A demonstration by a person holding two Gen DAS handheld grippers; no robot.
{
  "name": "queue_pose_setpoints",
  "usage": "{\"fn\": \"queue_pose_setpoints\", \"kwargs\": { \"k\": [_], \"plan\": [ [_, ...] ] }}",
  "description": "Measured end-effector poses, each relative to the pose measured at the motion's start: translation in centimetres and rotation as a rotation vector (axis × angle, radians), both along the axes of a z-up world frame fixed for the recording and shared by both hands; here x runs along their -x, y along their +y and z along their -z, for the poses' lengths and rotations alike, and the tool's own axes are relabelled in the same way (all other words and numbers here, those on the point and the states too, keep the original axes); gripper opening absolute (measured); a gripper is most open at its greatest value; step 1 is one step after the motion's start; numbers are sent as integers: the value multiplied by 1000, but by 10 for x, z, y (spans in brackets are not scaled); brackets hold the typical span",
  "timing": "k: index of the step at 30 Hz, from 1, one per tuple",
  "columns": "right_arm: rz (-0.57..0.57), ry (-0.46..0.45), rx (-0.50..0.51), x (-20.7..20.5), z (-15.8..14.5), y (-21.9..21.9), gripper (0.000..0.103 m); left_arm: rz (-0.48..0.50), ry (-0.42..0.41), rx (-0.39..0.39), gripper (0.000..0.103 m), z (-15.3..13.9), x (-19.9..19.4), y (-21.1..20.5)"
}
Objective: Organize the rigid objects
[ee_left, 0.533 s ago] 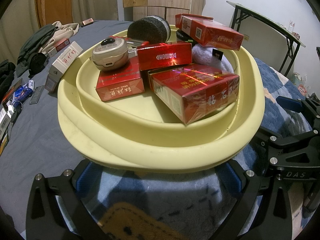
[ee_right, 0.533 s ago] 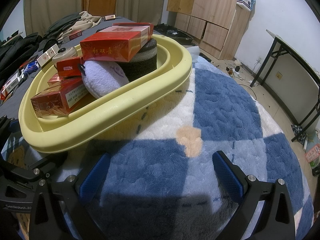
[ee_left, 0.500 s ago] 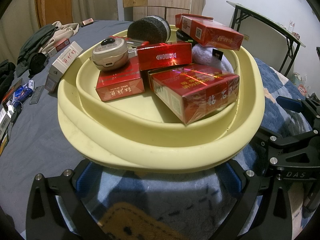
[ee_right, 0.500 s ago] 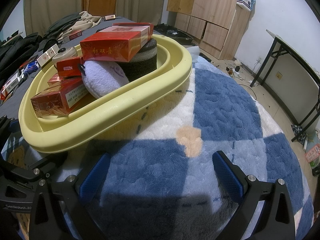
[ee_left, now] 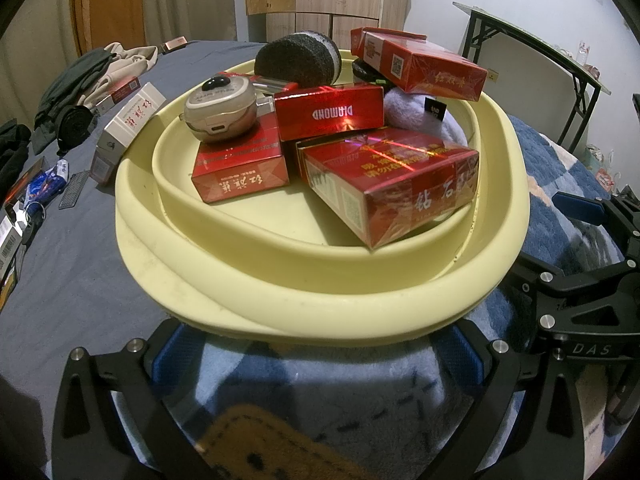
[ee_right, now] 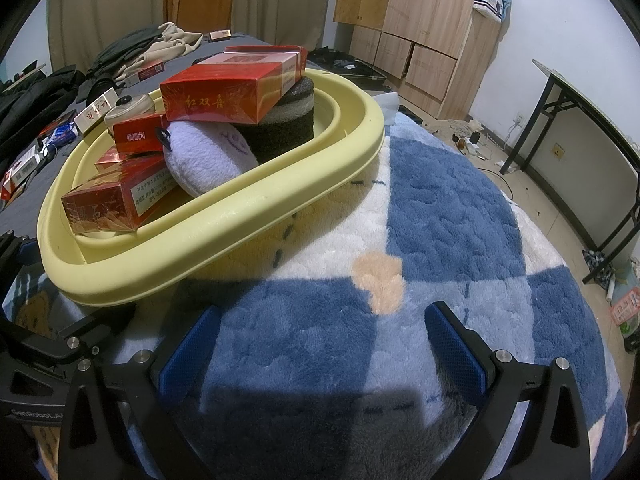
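The left gripper [ee_left: 316,356] is spread wide and grasps nothing, the yellow basin [ee_left: 304,296] straight ahead, its rim touching or just above the pads; the right gripper [ee_right: 320,344], likewise released, sits beside it; inside lie red cigarette cartons [ee_left: 390,178], an earbud case [ee_left: 220,114], a plush [ee_right: 204,158], a foam roll [ee_left: 298,60]; the white carton [ee_left: 128,130] outside lies leftward, long axis pointing away.

Red cartons [ee_left: 386,182] fill yellow basin [ee_left: 320,296] beyond spread-apart left tongs [ee_left: 316,354].
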State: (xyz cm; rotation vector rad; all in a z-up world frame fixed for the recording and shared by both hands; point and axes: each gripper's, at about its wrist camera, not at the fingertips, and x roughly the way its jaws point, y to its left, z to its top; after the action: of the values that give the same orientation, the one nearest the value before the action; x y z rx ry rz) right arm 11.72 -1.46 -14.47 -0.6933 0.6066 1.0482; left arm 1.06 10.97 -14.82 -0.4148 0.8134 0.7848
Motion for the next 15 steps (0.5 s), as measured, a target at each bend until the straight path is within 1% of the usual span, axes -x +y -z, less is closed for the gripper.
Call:
{"fn": "queue_pose_setpoints", "kwargs": {
  "k": [15],
  "plan": [
    [0, -2, 0, 0, 0, 0, 103, 0, 0, 0, 103, 0, -2, 0]
  ]
}}
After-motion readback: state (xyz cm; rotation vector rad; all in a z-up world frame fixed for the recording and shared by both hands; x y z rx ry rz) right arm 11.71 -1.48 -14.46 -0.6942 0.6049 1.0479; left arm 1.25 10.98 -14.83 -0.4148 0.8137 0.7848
